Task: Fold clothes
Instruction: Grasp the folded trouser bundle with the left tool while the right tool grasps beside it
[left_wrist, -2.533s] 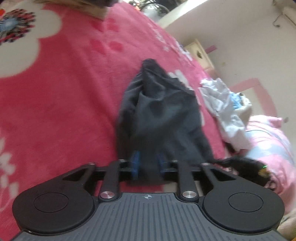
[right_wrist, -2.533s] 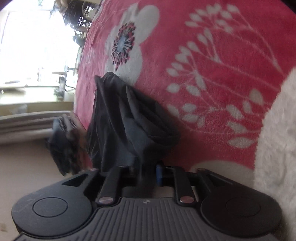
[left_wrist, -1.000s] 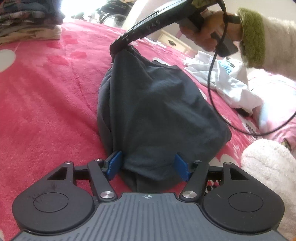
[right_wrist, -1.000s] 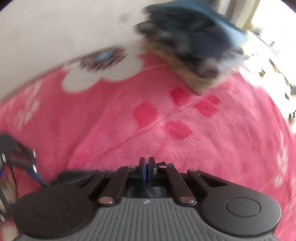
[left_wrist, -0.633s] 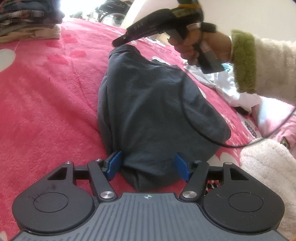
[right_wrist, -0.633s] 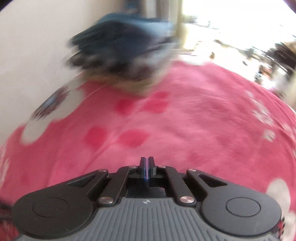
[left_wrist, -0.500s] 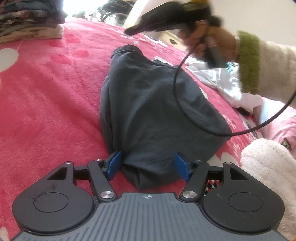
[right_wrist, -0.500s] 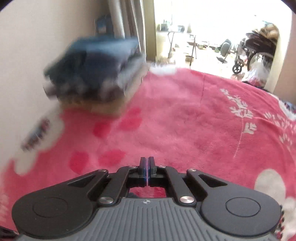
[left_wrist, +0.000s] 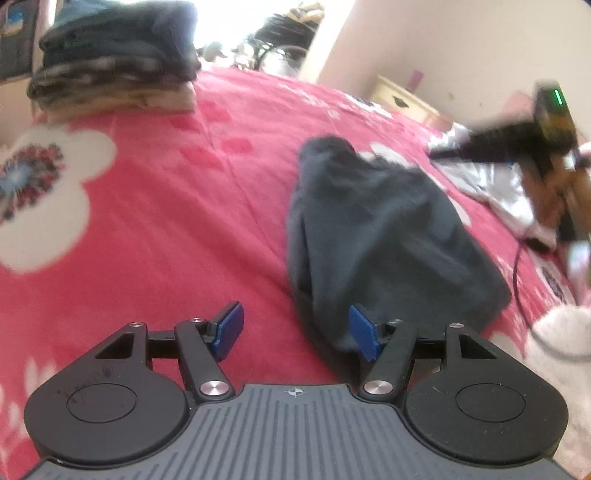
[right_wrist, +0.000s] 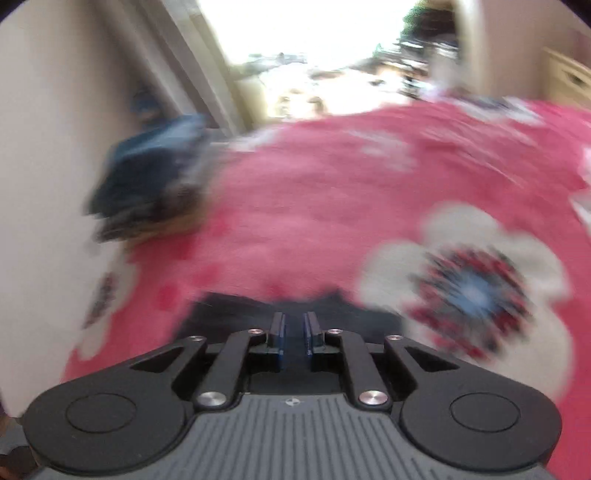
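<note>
Both grippers have let go of the dark grey folded cotton garment (left_wrist: 384, 236), now lying right of centre on the red floral fleece blanket (left_wrist: 166, 221): the left gripper (left_wrist: 295, 328) stands wide and empty beside it, the right gripper (right_wrist: 294, 338), its narrow jaws opening on nothing, has swung away, so this fold looks finished.

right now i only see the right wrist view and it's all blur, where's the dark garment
Observer: The dark garment lies bunched on the red blanket, and nothing grips it.
Operator: left jaws?
Observer: The left gripper is open, with the garment's near end by its right-hand pad.
Operator: anything else close by
Observer: White clothes lie loose just past the garment's right side.
</note>
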